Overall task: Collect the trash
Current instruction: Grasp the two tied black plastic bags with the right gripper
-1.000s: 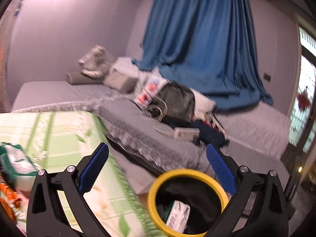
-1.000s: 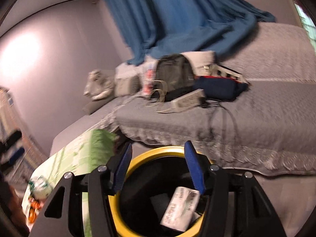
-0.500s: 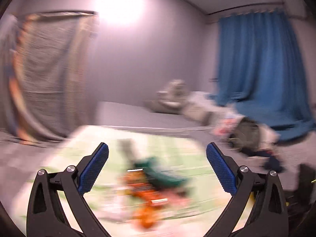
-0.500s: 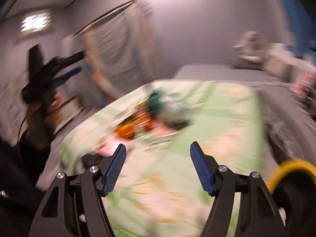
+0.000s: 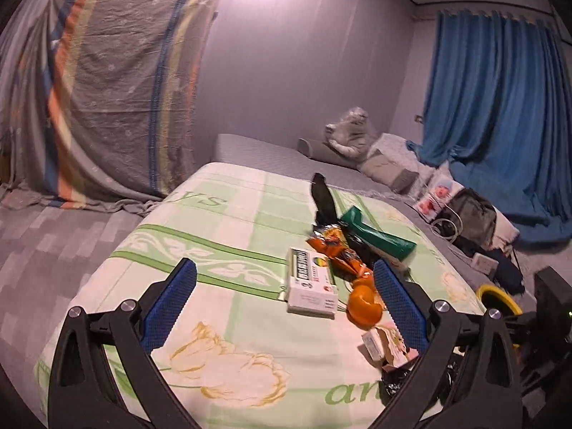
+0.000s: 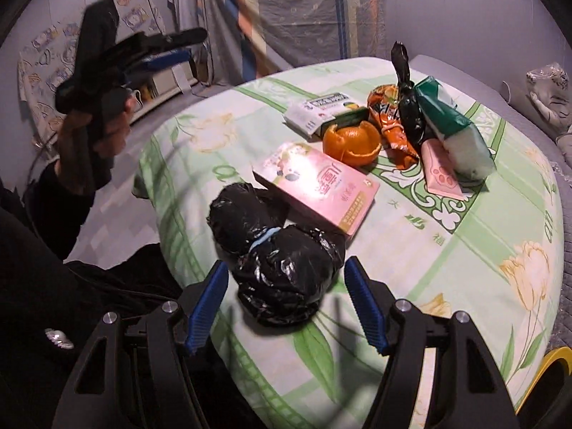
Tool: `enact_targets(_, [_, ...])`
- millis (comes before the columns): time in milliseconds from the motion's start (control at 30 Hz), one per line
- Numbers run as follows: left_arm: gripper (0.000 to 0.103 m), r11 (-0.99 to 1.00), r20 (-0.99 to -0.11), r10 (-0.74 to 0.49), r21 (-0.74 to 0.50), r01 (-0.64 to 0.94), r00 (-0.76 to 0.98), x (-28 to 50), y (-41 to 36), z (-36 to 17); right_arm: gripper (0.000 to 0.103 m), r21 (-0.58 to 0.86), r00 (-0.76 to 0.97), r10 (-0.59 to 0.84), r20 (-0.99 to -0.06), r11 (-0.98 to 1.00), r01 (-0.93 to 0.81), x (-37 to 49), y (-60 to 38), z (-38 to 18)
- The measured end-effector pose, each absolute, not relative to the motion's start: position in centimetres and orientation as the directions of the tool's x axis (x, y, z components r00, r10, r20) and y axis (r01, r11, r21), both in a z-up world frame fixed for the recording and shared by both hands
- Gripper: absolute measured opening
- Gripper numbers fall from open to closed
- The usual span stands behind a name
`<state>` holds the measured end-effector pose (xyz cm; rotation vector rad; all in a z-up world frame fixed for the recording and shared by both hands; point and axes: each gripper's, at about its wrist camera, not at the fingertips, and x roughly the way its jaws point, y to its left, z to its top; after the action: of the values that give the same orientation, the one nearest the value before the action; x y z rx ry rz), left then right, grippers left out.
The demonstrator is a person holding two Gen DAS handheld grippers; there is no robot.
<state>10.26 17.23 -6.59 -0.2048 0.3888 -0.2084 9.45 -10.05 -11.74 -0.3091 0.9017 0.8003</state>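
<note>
Trash lies on a green flowered cloth [image 6: 464, 271]. Nearest in the right wrist view is a knotted black plastic bag [image 6: 282, 268]. My right gripper [image 6: 285, 274] is open, one finger on each side of the bag, pads not pressing it. Behind it lie a pink box [image 6: 321, 186], an orange peel [image 6: 352, 141], an orange wrapper [image 6: 389, 121], a white box [image 6: 314, 111] and a green-and-white pack [image 6: 454, 132]. My left gripper [image 5: 282, 279] is open and empty above the cloth, with the white box [image 5: 311, 286] and peel [image 5: 364, 304] ahead of it. A hand holds the left gripper [image 6: 193, 44] up at left.
The yellow-rimmed bin [image 5: 497, 295] stands low at the cloth's right edge; its rim [image 6: 557, 361] also shows at the lower right. A grey bed [image 5: 271, 150] with bags and a blue curtain [image 5: 500, 125] lies behind. A striped sheet [image 5: 107, 89] hangs at left.
Both views have swung away from the yellow bin and grey bed to the flowered cloth with the trash. The right gripper now straddles the black bag, its jaws a little wider.
</note>
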Motion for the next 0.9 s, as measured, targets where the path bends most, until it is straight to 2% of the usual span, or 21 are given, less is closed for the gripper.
enact_targets(100, [0.095,0.958,-0.357,-0.270,-0.190,0.213,0.894,10.2,16.5,-6.9,0.063,0.087,0.347,0.475,-0.809,0.680,-0.728,9.9,-9.3,-12.8])
enact_targets(133, [0.095,0.957,-0.361,-0.279,-0.180,0.227,0.890,10.2,16.3,-6.9,0.054,0.081,0.344,0.465,-0.816,0.682,-0.727,10.1,-9.1,-13.0])
enact_targets(200, [0.095,0.950,-0.378,-0.309,-0.154,0.270,0.872,10.4,15.6,-7.2,0.044,0.064,0.358,0.450,-0.818,0.690,-0.721,9.9,-9.0,-13.1])
enact_targets(233, [0.095,0.946,-0.386,-0.323,-0.142,0.290,0.864,10.4,15.3,-7.3,0.035,0.070,0.356,0.455,-0.816,0.690,-0.720,9.8,-9.1,-13.1])
enact_targets(300, [0.095,0.935,-0.401,-0.352,-0.103,0.340,0.846,10.3,14.5,-7.6,0.030,0.081,0.358,0.471,-0.806,0.688,-0.721,9.5,-9.4,-13.0])
enact_targets(500, [0.095,0.840,-0.454,-0.486,-0.008,0.542,0.747,10.5,11.8,-8.0,0.029,0.263,0.317,0.609,-0.727,0.674,-0.691,9.4,-13.0,-11.5])
enact_targets(633, [0.095,0.703,-0.529,-0.579,0.063,0.709,0.621,10.9,8.9,-9.1,0.029,0.405,0.358,0.703,-0.615,0.671,-0.621,8.7,-18.1,-9.5])
enact_targets(733, [0.095,0.608,-0.601,-0.613,0.055,0.792,0.513,12.3,6.9,-10.4,0.029,0.439,0.436,0.702,-0.563,0.701,-0.562,8.1,-21.3,-8.3])
enact_targets(900, [0.095,0.531,-0.666,-0.626,0.015,0.847,0.405,14.6,4.5,-11.7,0.029,0.451,0.518,0.672,-0.529,0.740,-0.499,7.1,-24.3,-7.3])
